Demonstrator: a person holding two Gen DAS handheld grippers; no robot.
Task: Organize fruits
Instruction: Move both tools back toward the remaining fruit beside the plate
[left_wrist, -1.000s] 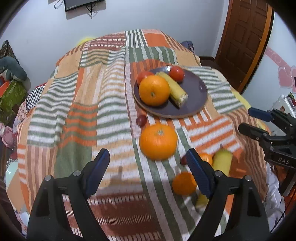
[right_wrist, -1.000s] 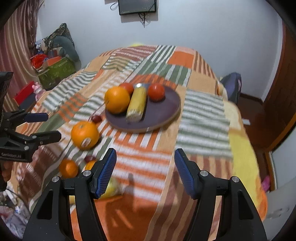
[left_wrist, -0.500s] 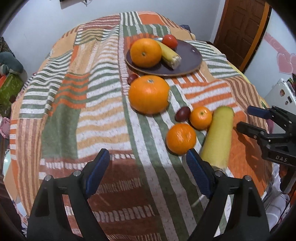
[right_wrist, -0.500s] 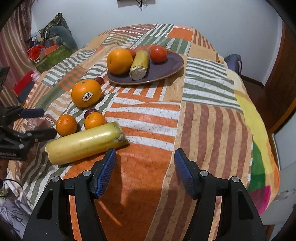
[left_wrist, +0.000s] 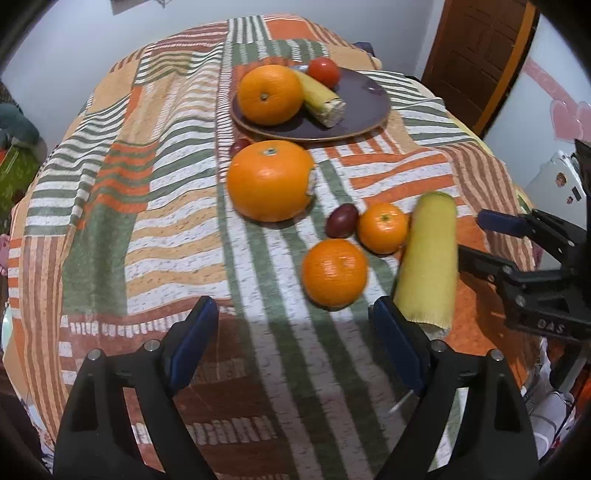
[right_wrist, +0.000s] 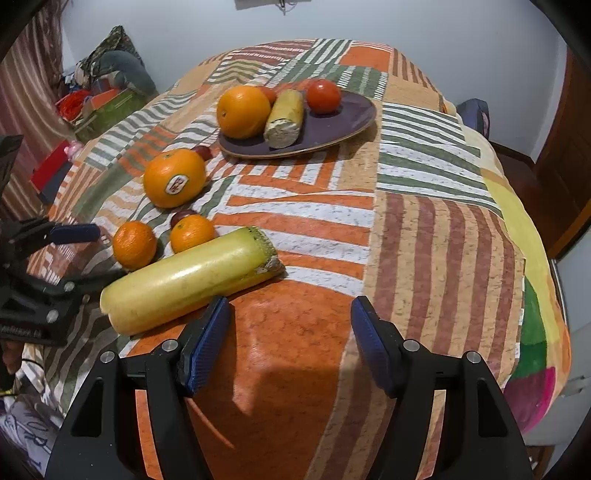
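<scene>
Inventory, fruit on a bed under a striped patchwork blanket (right_wrist: 424, 229). On the dark plate (left_wrist: 364, 107), toward the far end of the bed: one large orange (left_wrist: 269, 94), one short yellow cut piece (left_wrist: 320, 98) lying against it, one red tomato (left_wrist: 324, 72), and a second red fruit (right_wrist: 266, 94) partly hidden behind the orange. These counted as sorted. Still loose on the blanket, nearer the front edge: one large orange with a sticker (right_wrist: 174, 178), just short of the plate rim; a small dark plum (left_wrist: 239, 144) between that orange and the plate; two small oranges (left_wrist: 335, 272) (left_wrist: 383, 227) close together; a second dark plum (left_wrist: 341, 220) touching or nearly touching the farther small one; and a long yellow piece (right_wrist: 188, 278) lying slantwise beside them near the bed's front edge. By this count, about four items were placed and six remained, so the task was judged under half done. Left tongs (left_wrist: 295, 343): jaws spread wide, holding nothing, above the blanket short of the nearer small orange. Right tongs (right_wrist: 290, 343): jaws likewise wide apart and empty, the left finger just beside the long yellow piece, contact uncertain.
</scene>
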